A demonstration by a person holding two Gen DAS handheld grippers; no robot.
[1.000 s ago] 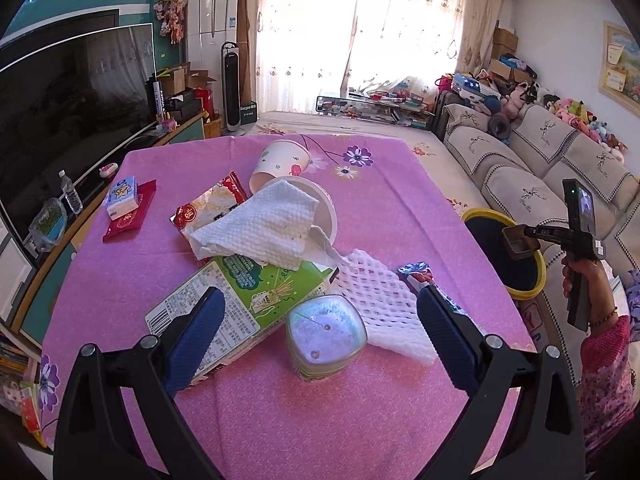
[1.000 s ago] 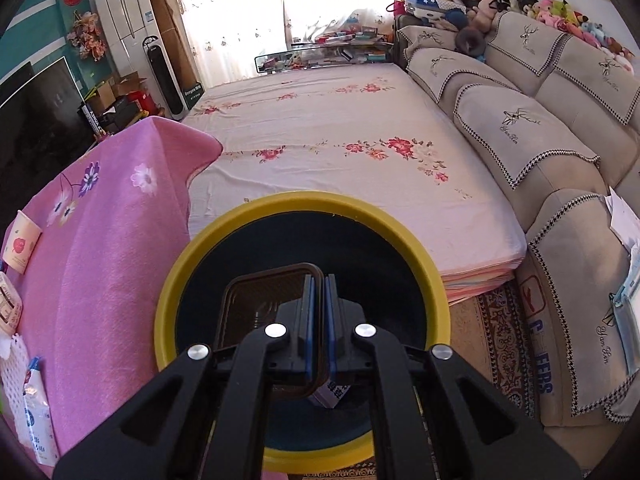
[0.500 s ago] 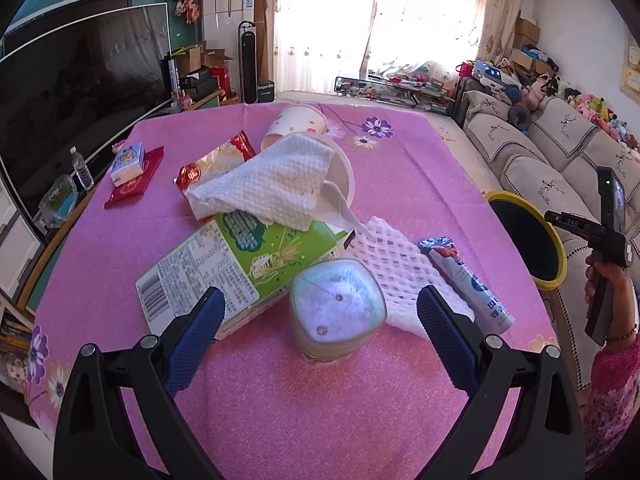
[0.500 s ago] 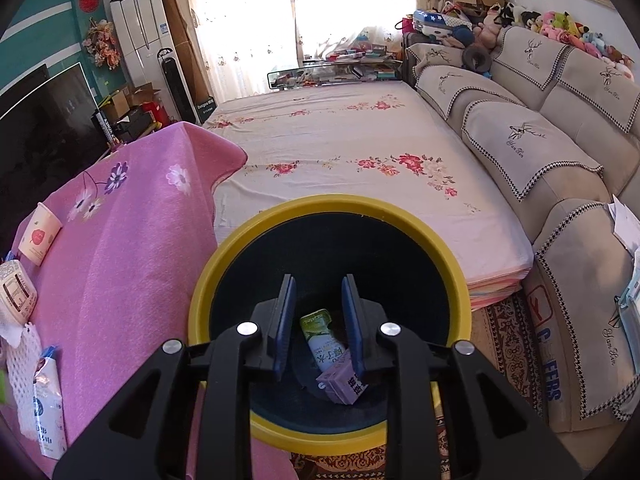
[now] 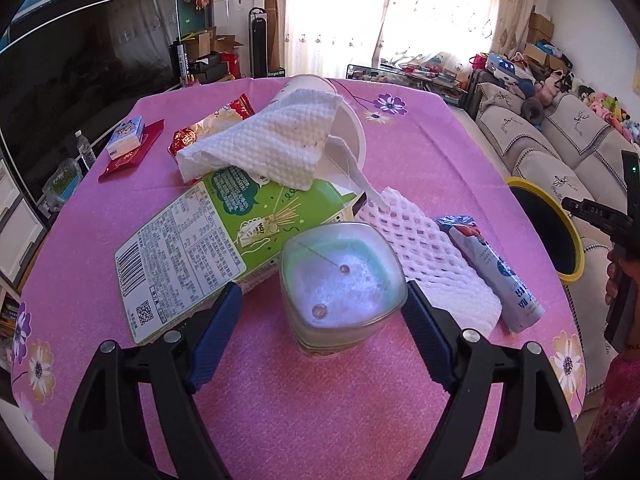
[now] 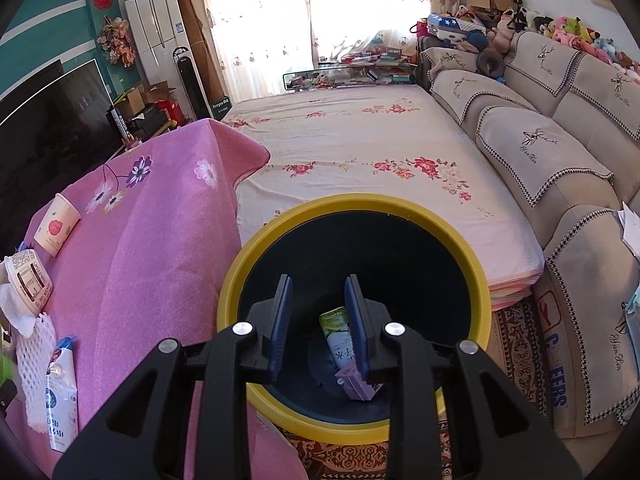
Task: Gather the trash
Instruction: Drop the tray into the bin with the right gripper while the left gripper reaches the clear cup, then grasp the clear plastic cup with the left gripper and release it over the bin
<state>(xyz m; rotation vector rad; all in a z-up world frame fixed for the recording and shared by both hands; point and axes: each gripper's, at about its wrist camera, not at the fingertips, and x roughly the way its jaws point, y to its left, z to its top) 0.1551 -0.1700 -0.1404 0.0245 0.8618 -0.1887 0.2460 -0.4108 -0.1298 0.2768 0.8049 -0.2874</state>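
Over the pink table (image 5: 420, 148), my left gripper (image 5: 320, 304) has just been closing around the foil-lidded cup (image 5: 342, 276), its right pad touching, its left still apart. Beside the table, my right gripper (image 6: 318, 320), just opening and empty, hangs above the yellow-rimmed bin (image 6: 476, 276).

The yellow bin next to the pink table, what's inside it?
Inside the yellow bin lie a green and white carton and a small purple box. The right gripper hangs open in front, hiding part of the bin's bottom.
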